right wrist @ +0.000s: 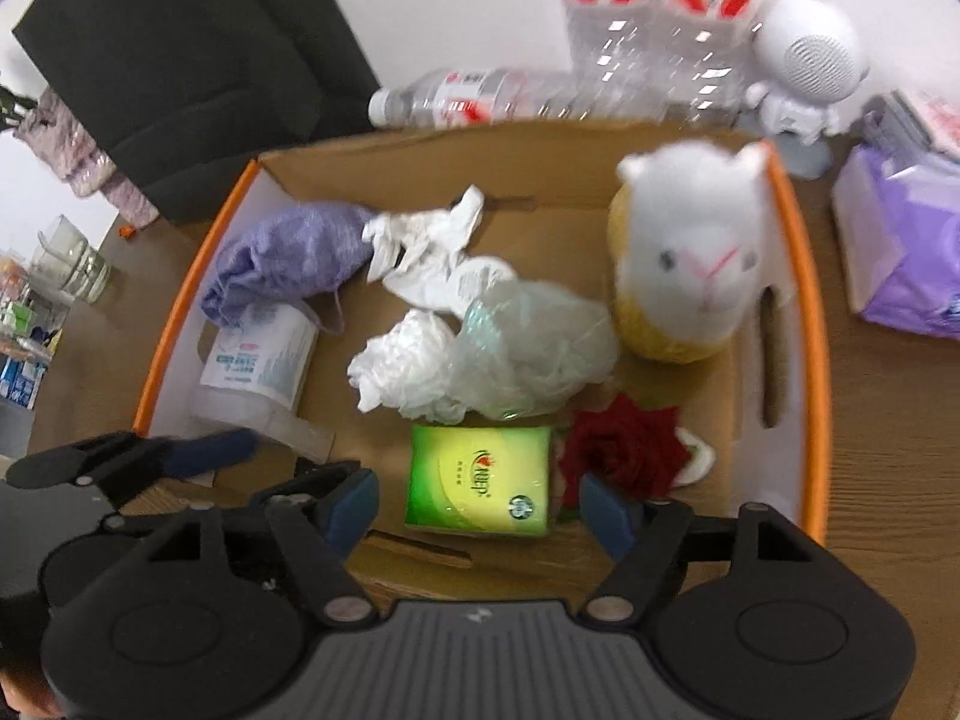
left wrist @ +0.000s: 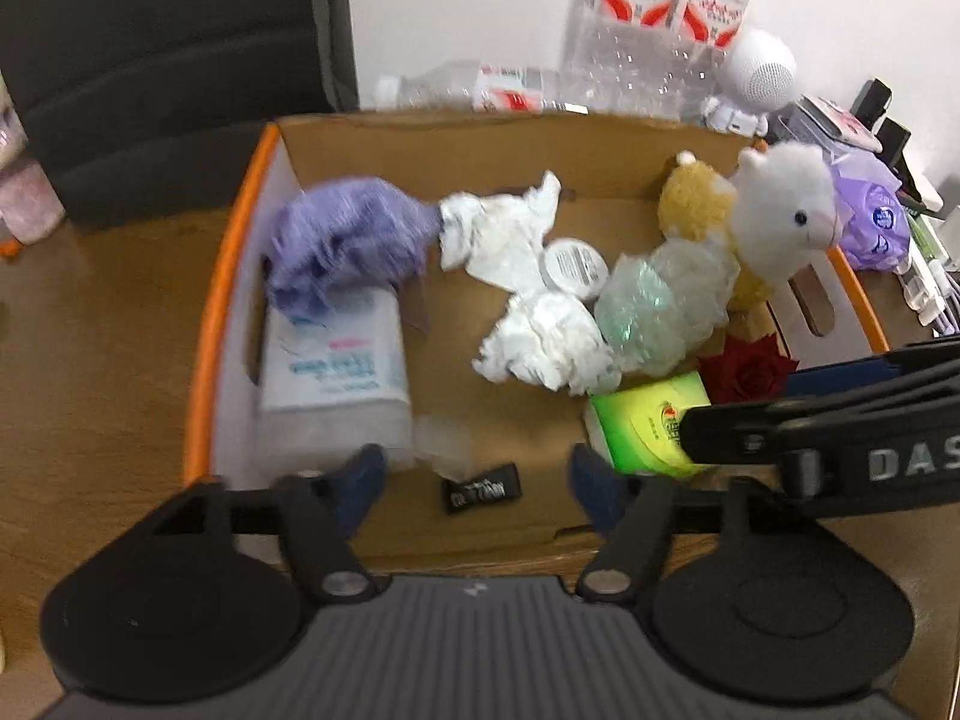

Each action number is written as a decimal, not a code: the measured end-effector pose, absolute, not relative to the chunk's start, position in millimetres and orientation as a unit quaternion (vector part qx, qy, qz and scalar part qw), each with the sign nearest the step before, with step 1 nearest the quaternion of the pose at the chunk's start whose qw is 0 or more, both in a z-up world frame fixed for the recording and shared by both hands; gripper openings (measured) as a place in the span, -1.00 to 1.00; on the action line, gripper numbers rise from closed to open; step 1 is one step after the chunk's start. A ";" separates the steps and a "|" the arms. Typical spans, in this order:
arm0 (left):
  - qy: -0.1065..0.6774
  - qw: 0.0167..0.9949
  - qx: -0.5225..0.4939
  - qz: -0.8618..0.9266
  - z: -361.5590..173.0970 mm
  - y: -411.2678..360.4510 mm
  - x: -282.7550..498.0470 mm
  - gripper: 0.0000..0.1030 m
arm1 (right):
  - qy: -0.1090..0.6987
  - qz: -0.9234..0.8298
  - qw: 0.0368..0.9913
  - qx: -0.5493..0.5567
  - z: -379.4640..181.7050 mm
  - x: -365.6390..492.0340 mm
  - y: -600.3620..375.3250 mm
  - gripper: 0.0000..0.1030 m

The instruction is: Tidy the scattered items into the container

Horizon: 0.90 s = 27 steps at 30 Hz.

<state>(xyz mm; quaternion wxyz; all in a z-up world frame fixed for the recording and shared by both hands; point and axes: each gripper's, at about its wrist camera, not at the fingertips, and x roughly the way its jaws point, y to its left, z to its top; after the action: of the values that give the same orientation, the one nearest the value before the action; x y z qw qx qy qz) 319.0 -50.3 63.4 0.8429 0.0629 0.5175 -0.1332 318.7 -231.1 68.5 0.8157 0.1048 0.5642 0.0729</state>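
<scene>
Green packet (right wrist: 478, 481) lies between the open right gripper (right wrist: 480, 510); left gripper (left wrist: 474, 480) open.

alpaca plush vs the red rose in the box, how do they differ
The alpaca plush is white and yellow; the red rose is dark red. The plush stands upright and bulky against the box's right wall; the rose lies low on the floor. Both are inside the cardboard box.

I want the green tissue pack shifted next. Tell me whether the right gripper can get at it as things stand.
Probably yes. The right gripper hangs open just above the green tissue pack, which lies flat and uncovered on the box floor. The red rose crowds one finger's side.
</scene>
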 end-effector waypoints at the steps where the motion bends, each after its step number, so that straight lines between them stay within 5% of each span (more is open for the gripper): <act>1: 0.518 0.842 0.065 -0.133 65.5 -51.0 320.5 0.64 | 0.563 0.069 0.817 0.105 73.2 316.5 -233.2 0.51; 20: 0.531 0.839 0.067 -0.099 79.4 -48.7 312.4 0.66 | 0.597 0.008 0.795 0.105 54.2 303.9 -266.8 0.57; 27: 0.498 0.861 0.054 -0.087 120.8 -51.1 302.5 0.85 | 0.575 0.007 0.811 0.107 85.8 293.5 -268.2 0.57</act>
<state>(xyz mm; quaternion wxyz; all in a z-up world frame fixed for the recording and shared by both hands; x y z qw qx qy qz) 302.5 -51.1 120.8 0.8611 0.0537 0.4980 -0.0869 293.5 -268.2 85.8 0.8109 0.1066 0.5754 0.0075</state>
